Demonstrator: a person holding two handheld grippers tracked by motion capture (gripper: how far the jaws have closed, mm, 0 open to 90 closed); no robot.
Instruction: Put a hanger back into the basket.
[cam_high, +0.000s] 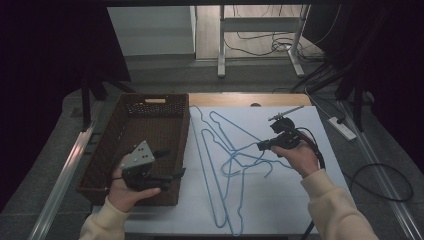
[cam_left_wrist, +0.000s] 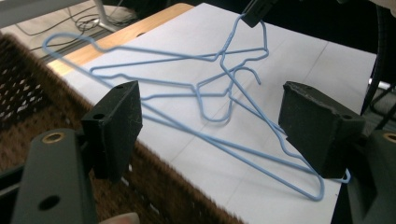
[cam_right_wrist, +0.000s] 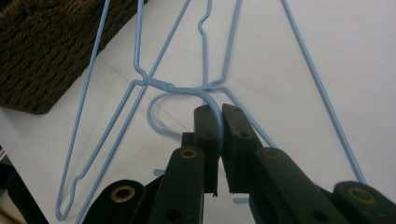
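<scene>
Thing in hand: a thin light-blue wire coat hanger (cam_right_wrist: 187, 88), one of several tangled together on the white sheet (cam_high: 310, 150) that covers the table.
Where it lies: right of the dark brown woven basket (cam_high: 107, 145); its hook is pinched up off the sheet while its long shoulders slant away towards the basket. The other blue wire hangers (cam_high: 220, 170) lie flat and crossed beneath it.
Right gripper (cam_right_wrist: 219, 112): its two black jaws are pressed together on the curve of the hook, just past the twisted neck.
Left gripper (cam_left_wrist: 210, 121): held over the near end of the basket, jaws spread wide with nothing between them, pointing across at the hanger pile.
How it will handle: I judge it very light and springy, smooth-coated and so liable to swivel or slip in a narrow pinch. The wires look interlocked, so lifting one may drag its neighbours along.
Where to take hold: the hook or the twisted neck gives the surest bite; a second hold on the long bottom bar would steady the swing.
Look: slim, glossy pale-blue wire, triangular frame with small notches in the shoulders, open curled hook.
Basket: appears empty, handle slot in the far wall.
</scene>
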